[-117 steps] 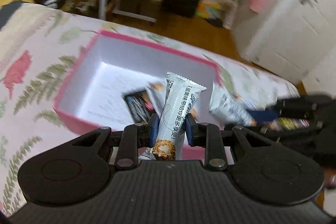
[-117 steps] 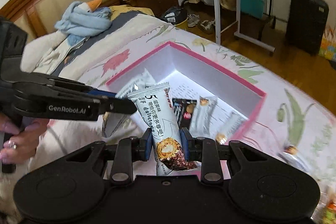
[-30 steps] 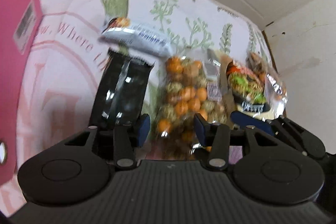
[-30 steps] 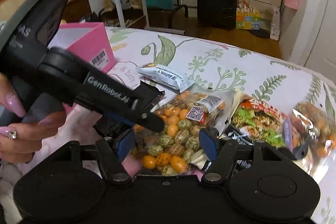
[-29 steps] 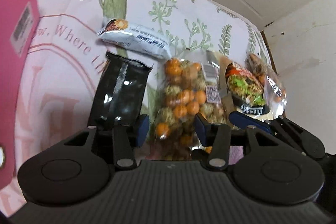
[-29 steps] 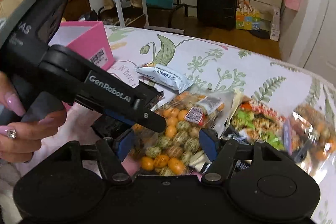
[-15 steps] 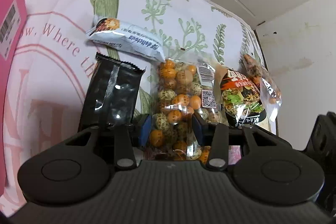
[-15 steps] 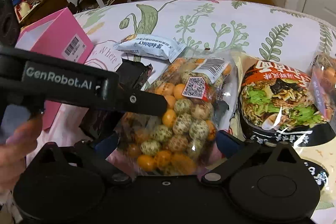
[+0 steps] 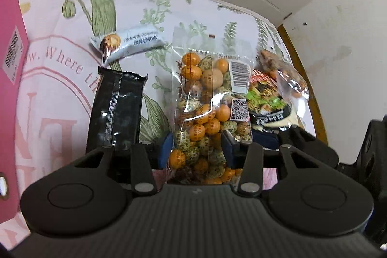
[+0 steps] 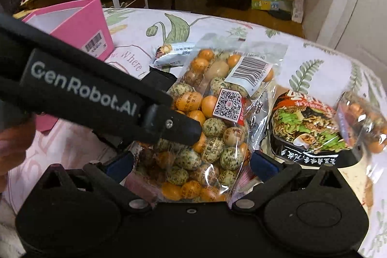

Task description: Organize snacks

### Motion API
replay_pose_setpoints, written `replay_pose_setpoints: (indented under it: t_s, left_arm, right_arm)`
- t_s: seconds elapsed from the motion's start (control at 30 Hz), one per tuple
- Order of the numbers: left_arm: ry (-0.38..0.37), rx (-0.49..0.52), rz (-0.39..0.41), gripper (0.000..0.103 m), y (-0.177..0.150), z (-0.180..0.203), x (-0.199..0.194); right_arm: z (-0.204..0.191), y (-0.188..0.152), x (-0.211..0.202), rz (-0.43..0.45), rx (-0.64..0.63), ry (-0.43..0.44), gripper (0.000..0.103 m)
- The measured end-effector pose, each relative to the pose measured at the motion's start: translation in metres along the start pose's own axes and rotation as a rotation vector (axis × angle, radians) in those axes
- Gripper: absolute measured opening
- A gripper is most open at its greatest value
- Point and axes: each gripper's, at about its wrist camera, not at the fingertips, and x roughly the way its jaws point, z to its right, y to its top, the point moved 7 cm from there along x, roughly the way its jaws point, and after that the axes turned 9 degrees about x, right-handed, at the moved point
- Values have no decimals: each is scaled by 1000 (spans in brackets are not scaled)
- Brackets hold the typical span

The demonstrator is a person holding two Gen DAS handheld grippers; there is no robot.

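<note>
Lifted now: QR-labelled nut bag [image 9: 205, 113], left gripper [image 9: 197, 149]

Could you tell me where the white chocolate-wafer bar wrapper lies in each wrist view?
Left wrist: white wafer bar wrapper, upper left, beyond the black foil packet.
Right wrist: upper centre, partly hidden behind the clear bag of orange and speckled nuts.
Shared landmark: pink box.

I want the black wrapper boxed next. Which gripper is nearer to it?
Left. The left gripper is shut on the clear bag of coated nuts, right beside the black wrapper. The right gripper straddles the bag's other side, farther off.
</note>
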Motion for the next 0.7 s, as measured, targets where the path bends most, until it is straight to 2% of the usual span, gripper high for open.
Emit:
replay_pose_setpoints:
  t_s: [0.1,0.13,0.17,0.43,0.53,0.6,0.7]
  left_arm:
    - [17,29,6,42,-1,7,-11]
    - [28,36,11,42,-1,8,-15]
    - [37,42,18,42,-2,9,-19]
    - [56,46,24,42,-14,17,-58]
    - [53,47,-3,43,-23,18,-72]
    - [64,60,-65,45,-36,21,-77]
    - [72,46,-103,46,-52,25,-85]
  right_arm:
    - [-5,0,-9,29,-10,-13,101]
    - [-7,0,-14,46,-2,-8,95]
    - [-10,0,-18,50,1,7,93]
    - [-22,-7,-49,24,78,92,92]
    - [-29,-13,-60,6,95,125,92]
    - [-30,-16,-67,-29,121,178,92]
    - [-39,-27,-78,-63,91,210,92]
